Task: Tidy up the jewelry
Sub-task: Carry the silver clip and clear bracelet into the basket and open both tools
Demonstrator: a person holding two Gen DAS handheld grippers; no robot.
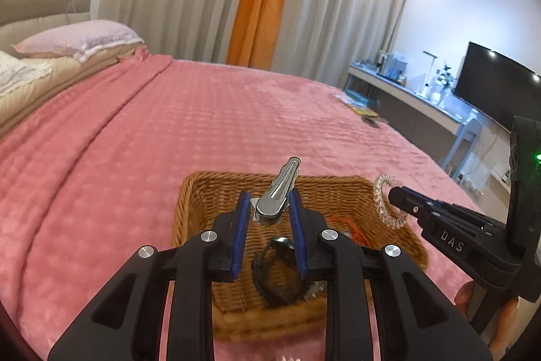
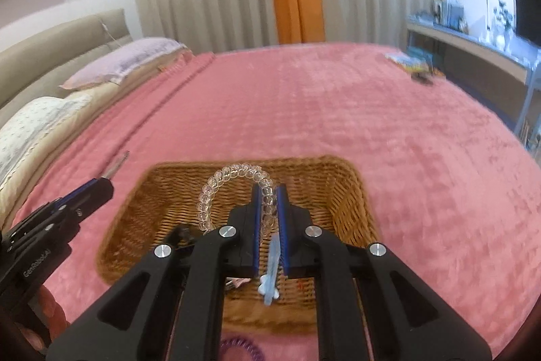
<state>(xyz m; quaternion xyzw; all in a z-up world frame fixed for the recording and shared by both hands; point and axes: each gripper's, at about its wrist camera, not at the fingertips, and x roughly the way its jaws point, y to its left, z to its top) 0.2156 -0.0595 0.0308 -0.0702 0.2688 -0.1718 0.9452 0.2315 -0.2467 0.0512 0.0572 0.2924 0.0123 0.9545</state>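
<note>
1. Left hand-held gripper (image 1: 268, 208) clamped on silver metal duckbill hair clip (image 1: 278, 192), above brown wicker basket (image 1: 216, 192) on pink bed blanket (image 1: 135, 141). Clip is stiff, light and slick; gripped at the hinge end.
2. Right hand-held gripper (image 2: 270, 205) pinches clear spiral coil hair tie (image 2: 216, 188), nearly closed, over the basket. Tie is springy and light; it may twist.

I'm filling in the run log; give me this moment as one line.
left gripper: shut on silver hair clip | right gripper: shut on clear coil hair tie | both above wicker basket
</note>
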